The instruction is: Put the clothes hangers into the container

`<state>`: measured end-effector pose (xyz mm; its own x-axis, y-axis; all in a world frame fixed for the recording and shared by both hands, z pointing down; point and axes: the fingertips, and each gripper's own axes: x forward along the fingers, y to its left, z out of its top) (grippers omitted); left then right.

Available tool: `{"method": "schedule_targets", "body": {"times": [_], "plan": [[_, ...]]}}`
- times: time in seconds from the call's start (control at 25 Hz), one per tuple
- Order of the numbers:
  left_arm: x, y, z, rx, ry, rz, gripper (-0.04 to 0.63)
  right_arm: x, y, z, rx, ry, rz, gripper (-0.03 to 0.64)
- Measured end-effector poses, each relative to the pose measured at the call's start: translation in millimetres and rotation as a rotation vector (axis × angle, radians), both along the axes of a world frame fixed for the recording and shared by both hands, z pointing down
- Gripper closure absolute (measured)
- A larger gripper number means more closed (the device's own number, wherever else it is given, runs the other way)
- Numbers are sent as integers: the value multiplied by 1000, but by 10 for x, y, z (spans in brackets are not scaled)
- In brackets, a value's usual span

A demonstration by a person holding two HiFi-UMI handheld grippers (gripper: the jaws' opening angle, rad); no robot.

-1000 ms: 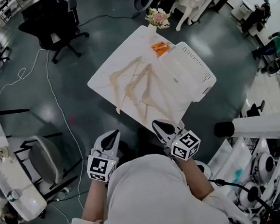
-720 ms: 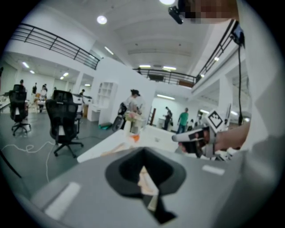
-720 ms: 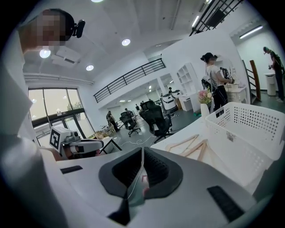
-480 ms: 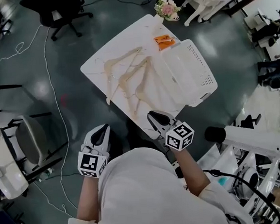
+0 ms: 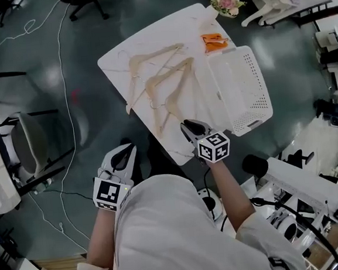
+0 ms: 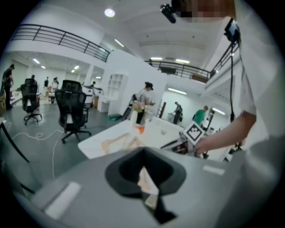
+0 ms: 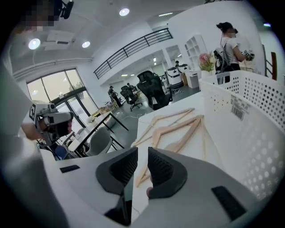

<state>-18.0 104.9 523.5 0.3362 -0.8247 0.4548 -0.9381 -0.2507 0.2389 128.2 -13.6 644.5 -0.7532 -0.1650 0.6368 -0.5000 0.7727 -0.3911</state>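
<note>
Your right gripper (image 5: 187, 126) hovers at the near edge of the white table (image 5: 115, 60), its jaws slightly apart after just opening, with nothing between them. Your left gripper (image 5: 125, 152), at lower left, is closed and empty. The wooden hangers (image 5: 166, 74) lie at upper centre, left of the white perforated basket (image 5: 262, 88).

wooden hangers (image 5: 169, 74): lying flat | white perforated container (image 5: 235, 84): just beside them

The white table (image 5: 115, 62) carries wooden clothes hangers (image 5: 167, 78) lying flat, a white perforated basket (image 5: 264, 96) just beside them, and a small orange packet (image 5: 214, 41).
</note>
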Motion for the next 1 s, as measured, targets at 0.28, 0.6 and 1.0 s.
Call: {"method": "schedule_targets", "body": {"times": [0.28,0.6,1.0], "plan": [[22,-44,164,-52,-6,-32,597,-46,-178,677,-57,111,-79,534],[25,-48,272,-86,6,-62,597,-47,-331,1246,-66,258,-158,500],[-194,147,387,-126,7,-125,597,-36,-298,1804,8,482,-224,480]]}}
